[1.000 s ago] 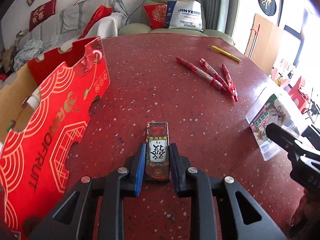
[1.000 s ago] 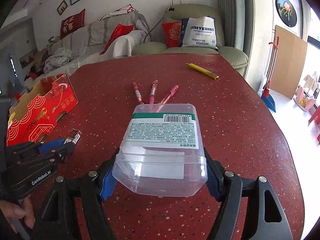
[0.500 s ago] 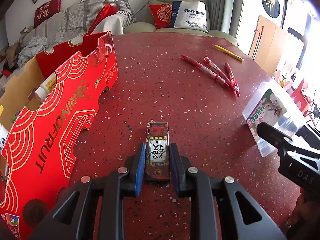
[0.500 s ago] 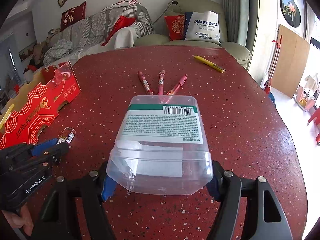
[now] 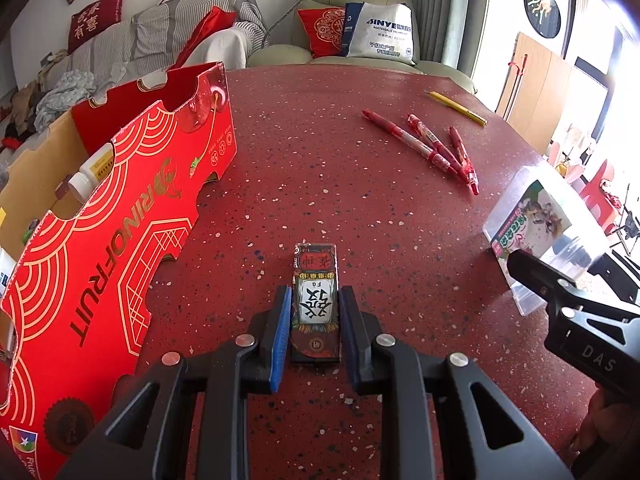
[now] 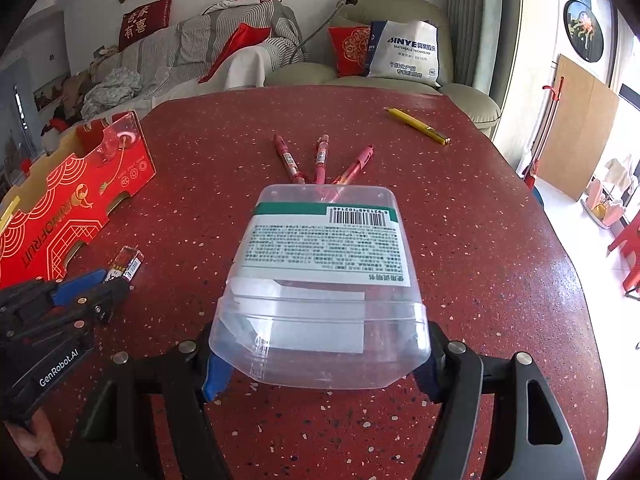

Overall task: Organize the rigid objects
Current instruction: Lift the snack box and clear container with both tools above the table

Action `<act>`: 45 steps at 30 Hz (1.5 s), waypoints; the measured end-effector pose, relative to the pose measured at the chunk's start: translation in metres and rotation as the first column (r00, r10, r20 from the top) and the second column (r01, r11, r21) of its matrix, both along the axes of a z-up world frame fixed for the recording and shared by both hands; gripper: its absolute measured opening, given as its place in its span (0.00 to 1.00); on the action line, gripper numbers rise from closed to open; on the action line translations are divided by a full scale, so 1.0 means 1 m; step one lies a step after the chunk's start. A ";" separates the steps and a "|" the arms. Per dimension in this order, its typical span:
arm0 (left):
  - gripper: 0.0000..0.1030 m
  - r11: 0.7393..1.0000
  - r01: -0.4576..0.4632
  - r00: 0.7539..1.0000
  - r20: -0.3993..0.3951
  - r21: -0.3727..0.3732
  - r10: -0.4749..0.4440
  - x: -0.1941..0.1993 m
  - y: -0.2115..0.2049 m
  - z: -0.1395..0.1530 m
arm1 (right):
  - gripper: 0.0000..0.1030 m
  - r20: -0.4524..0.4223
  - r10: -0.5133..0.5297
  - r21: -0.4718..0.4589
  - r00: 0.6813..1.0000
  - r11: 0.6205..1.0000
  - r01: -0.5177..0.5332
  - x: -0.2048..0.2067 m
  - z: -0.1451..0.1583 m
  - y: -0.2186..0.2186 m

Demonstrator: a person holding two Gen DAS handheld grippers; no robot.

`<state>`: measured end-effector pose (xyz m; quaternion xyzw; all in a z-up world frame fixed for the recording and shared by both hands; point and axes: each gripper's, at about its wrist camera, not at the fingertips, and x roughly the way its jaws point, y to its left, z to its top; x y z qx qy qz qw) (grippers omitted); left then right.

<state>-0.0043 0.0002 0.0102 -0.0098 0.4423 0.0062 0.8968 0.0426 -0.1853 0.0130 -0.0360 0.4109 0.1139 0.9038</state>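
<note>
My left gripper (image 5: 315, 300) is shut on a small dark card box (image 5: 316, 300) with Chinese characters, held just over the red table; it also shows in the right wrist view (image 6: 127, 264). My right gripper (image 6: 320, 344) is shut on a clear plastic tub (image 6: 324, 280) with a white label, also seen in the left wrist view (image 5: 548, 224). A red open cardboard box (image 5: 120, 216) stands on the left, with a white bottle (image 5: 90, 172) inside.
Three red pens (image 5: 432, 148) and a yellow pen (image 5: 458, 108) lie on the far right of the speckled red table (image 5: 320, 140). A sofa and armchair stand beyond the table's far edge.
Both grippers have drawn back slightly with their loads. The red cardboard box now looms larger on the left of the left wrist view.
</note>
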 end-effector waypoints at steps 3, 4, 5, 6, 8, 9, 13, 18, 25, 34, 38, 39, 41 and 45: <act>0.25 1.000 0.000 1.000 0.000 0.004 0.000 -0.001 0.001 0.000 | 0.70 0.002 0.002 0.000 1.000 1.000 -0.002 0.000 0.000 0.000; 0.25 1.000 0.000 1.000 0.000 0.004 0.000 -0.001 0.000 0.000 | 0.69 0.004 0.007 0.002 1.000 1.000 -0.007 0.000 0.000 0.000; 0.25 1.000 0.000 1.000 0.000 0.004 0.000 -0.001 0.001 0.000 | 0.69 0.005 0.015 0.001 1.000 1.000 -0.015 0.000 0.000 0.001; 0.25 1.000 0.000 1.000 0.000 0.004 0.000 -0.001 0.001 0.000 | 0.69 0.009 0.015 -0.008 1.000 1.000 -0.015 -0.001 -0.001 0.002; 0.25 1.000 0.001 1.000 0.000 0.005 -0.001 -0.001 0.001 0.000 | 0.69 0.016 0.007 -0.020 1.000 1.000 -0.006 -0.002 0.000 0.003; 0.25 1.000 0.000 1.000 0.000 0.002 0.000 -0.001 0.001 0.000 | 0.69 0.016 0.003 -0.014 1.000 1.000 -0.003 -0.002 0.000 0.001; 0.25 1.000 -0.003 1.000 0.003 -0.002 0.003 -0.001 0.002 0.001 | 0.69 0.025 -0.007 0.054 1.000 0.999 0.006 -0.003 0.003 -0.010; 0.25 1.000 -0.024 1.000 0.015 0.010 0.024 -0.004 0.004 0.003 | 0.69 0.059 0.000 0.099 0.998 0.995 -0.006 -0.011 0.010 -0.014; 0.25 0.999 -0.005 0.999 0.032 0.048 0.004 -0.016 -0.006 0.005 | 0.69 0.069 0.028 0.108 0.997 0.993 -0.035 -0.029 0.014 -0.004; 0.25 0.999 -0.029 0.999 0.015 0.037 0.028 -0.025 0.001 0.000 | 0.69 0.067 0.035 0.123 0.997 0.991 -0.043 -0.037 0.017 0.001; 0.25 0.999 -0.037 0.999 0.017 0.028 0.036 -0.023 0.004 0.003 | 0.69 0.064 0.042 0.121 0.997 0.991 -0.049 -0.037 0.016 0.003; 0.25 0.999 -0.035 0.999 0.019 0.032 0.034 -0.024 0.003 0.003 | 0.69 0.065 0.045 0.121 0.997 0.991 -0.052 -0.038 0.016 0.005; 0.25 0.999 -0.031 0.999 0.019 0.033 0.031 -0.023 0.002 0.003 | 0.69 0.066 0.048 0.115 0.997 0.992 -0.055 -0.038 0.015 0.006; 0.25 0.999 -0.032 0.999 0.017 0.027 0.032 -0.022 0.001 0.000 | 0.69 0.048 0.042 0.112 0.998 0.993 -0.047 -0.034 0.011 0.007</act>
